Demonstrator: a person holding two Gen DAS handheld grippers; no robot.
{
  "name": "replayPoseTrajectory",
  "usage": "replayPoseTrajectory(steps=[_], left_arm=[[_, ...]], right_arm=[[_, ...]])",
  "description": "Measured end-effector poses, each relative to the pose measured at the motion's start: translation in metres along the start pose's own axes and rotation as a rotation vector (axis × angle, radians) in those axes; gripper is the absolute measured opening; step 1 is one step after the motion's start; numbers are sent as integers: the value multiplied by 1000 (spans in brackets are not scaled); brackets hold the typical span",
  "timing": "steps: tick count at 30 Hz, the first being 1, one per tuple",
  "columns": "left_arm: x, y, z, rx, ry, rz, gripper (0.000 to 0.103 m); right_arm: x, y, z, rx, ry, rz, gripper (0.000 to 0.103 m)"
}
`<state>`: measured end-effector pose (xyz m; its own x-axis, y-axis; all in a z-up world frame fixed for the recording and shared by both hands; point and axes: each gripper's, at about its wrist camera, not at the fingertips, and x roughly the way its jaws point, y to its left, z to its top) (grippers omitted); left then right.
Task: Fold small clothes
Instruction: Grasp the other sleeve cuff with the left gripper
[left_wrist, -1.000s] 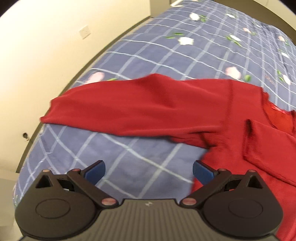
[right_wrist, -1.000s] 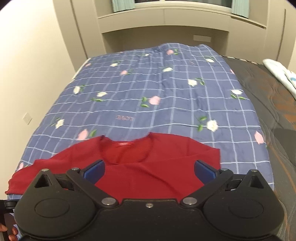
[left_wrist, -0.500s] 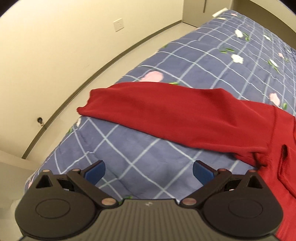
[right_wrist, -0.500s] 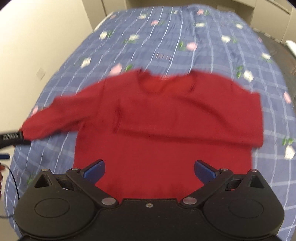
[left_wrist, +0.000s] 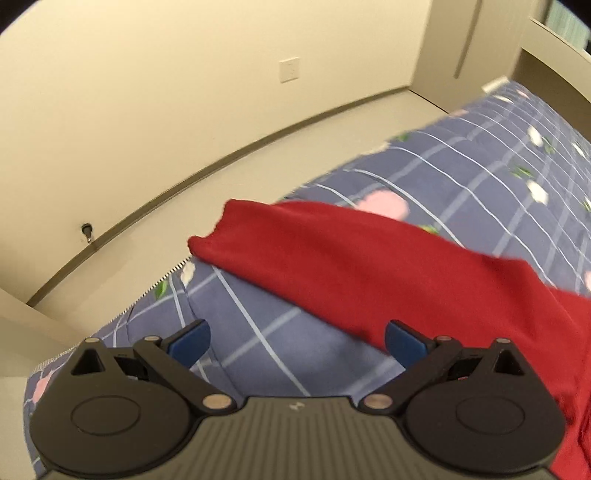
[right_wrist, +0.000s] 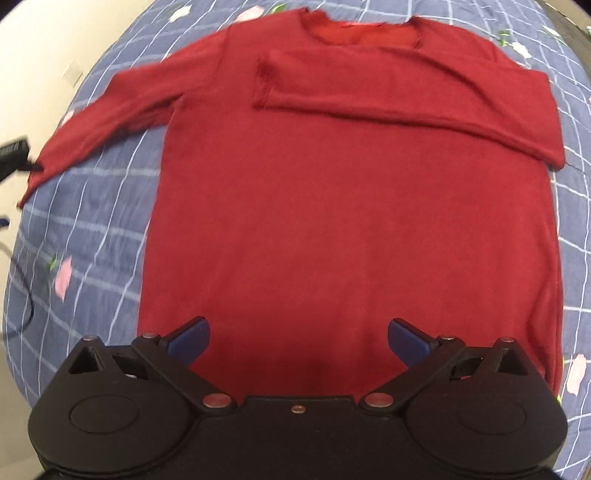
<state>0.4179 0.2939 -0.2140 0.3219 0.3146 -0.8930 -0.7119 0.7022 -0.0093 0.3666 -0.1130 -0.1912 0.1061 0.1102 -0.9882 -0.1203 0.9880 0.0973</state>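
Right wrist view: one red long-sleeved knit sweater (right_wrist: 351, 192) lies flat on a bed covered by one blue checked quilt with a flower print (right_wrist: 92, 229). Sleeve count: two. One sleeve (right_wrist: 406, 85) is folded across the chest; the other sleeve (right_wrist: 107, 110) extends outward toward the quilt edge. The right hand-held gripper (right_wrist: 297, 339) is positioned above the sweater hem, its two blue-tipped fingers (right_wrist: 190, 338) spread apart with nothing between them. A black object at the frame's left edge sits at the extended cuff; its identity cannot be determined.

Left wrist view: the left hand-held gripper (left_wrist: 295, 341) has its jaws apart and unloaded, above bare quilt (left_wrist: 266, 332) just beside the extended sleeve (left_wrist: 351, 266). Surroundings: one cream wall (left_wrist: 147, 92) carrying one wall plate (left_wrist: 289, 70), and pale floor (left_wrist: 258, 166) beside the bed.
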Motion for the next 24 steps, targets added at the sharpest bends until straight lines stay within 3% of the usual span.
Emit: replayPoseTrajectory(steps=[4, 7, 12, 14, 19, 20, 21, 24], left_arm=[[18, 8, 9, -85, 13, -28, 99], [27, 12, 12, -164, 30, -30, 85], [30, 17, 11, -262, 18, -30, 40], [29, 22, 11, -307, 0, -58, 31], [37, 35, 12, -421, 16, -100, 31], [36, 36, 12, -434, 11, -96, 27], [35, 37, 13, -437, 0, -92, 10], [27, 35, 13, -423, -44, -100, 3]], right_arm=[[3, 2, -4, 1, 16, -1, 102], [2, 0, -4, 10, 15, -3, 102], [-1, -6, -1, 28, 5, -8, 102], [-1, -9, -1, 42, 0, -10, 102], [-1, -15, -1, 70, 1, -10, 102], [-1, -16, -2, 72, 1, -10, 102], [-1, -16, -2, 75, 1, -9, 102], [-1, -18, -2, 84, -1, -10, 102]])
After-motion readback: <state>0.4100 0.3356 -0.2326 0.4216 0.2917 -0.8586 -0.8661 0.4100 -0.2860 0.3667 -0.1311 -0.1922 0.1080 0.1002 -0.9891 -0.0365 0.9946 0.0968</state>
